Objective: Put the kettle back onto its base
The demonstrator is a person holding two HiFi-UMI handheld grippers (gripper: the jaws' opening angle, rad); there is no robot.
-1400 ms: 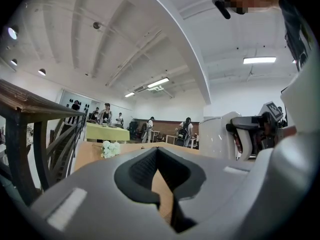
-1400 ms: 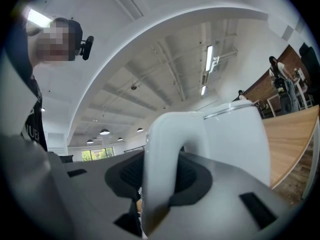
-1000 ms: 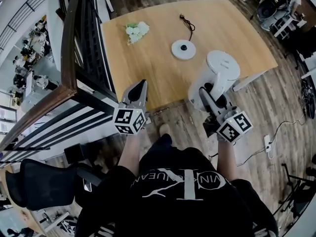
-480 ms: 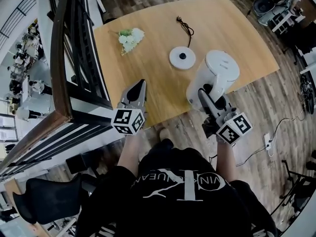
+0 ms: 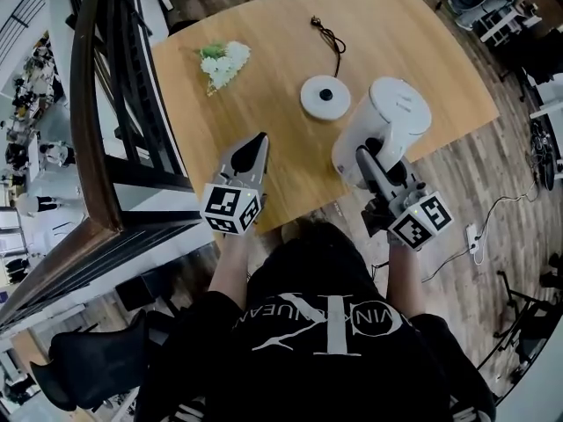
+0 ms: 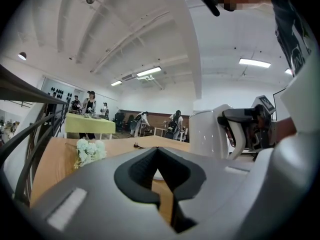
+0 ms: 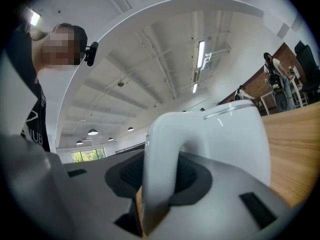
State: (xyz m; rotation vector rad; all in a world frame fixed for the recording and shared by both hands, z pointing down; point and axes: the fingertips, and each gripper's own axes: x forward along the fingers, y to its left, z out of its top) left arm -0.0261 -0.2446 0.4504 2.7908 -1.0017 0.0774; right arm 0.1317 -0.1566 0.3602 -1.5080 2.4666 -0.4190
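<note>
A wooden counter (image 5: 264, 104) stands beside a dark railing (image 5: 88, 130) in an open office. Your right tool (image 5: 369, 161) is clamped on the handle of the kettle (image 5: 398, 112), which hangs over the counter's near right edge, near the base (image 5: 325, 96) but not above it. Your left tool (image 5: 255, 143) is closed and empty. Hung by its handle alone, the kettle may tilt and land off-centre. The head view shows the base; the right gripper view shows only the handle between the pads.

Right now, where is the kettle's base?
Head view: the round white base sits on the wooden table, just left of the kettle held in the right gripper, with the white flowers farther left.
</note>
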